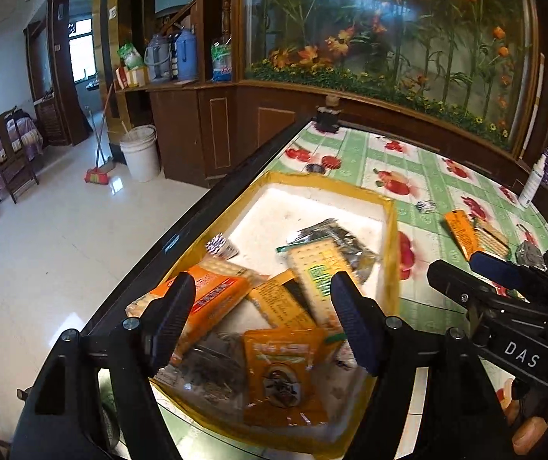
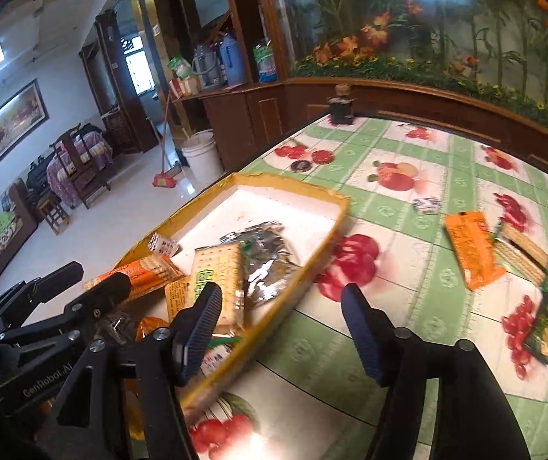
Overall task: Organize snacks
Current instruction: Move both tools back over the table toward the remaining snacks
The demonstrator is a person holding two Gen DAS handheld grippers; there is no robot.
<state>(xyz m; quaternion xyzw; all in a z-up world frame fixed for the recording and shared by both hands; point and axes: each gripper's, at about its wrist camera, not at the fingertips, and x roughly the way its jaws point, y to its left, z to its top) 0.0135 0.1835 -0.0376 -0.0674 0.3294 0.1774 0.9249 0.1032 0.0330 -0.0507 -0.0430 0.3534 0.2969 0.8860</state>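
A shallow tray (image 2: pixel 314 226) is parked at the table's (image 2: pixel 408 207) left edge, with cracker packs (image 2: pixel 218 272) and a foil bag (image 2: pixel 270 264) piled inside. More snack packets (image 2: pixel 473 249) are scattered to its right on the tablecloth, well apart from it.

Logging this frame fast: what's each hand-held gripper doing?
Left hand-held gripper: open, holding nothing, over the box.
Right hand-held gripper: open, holding nothing.
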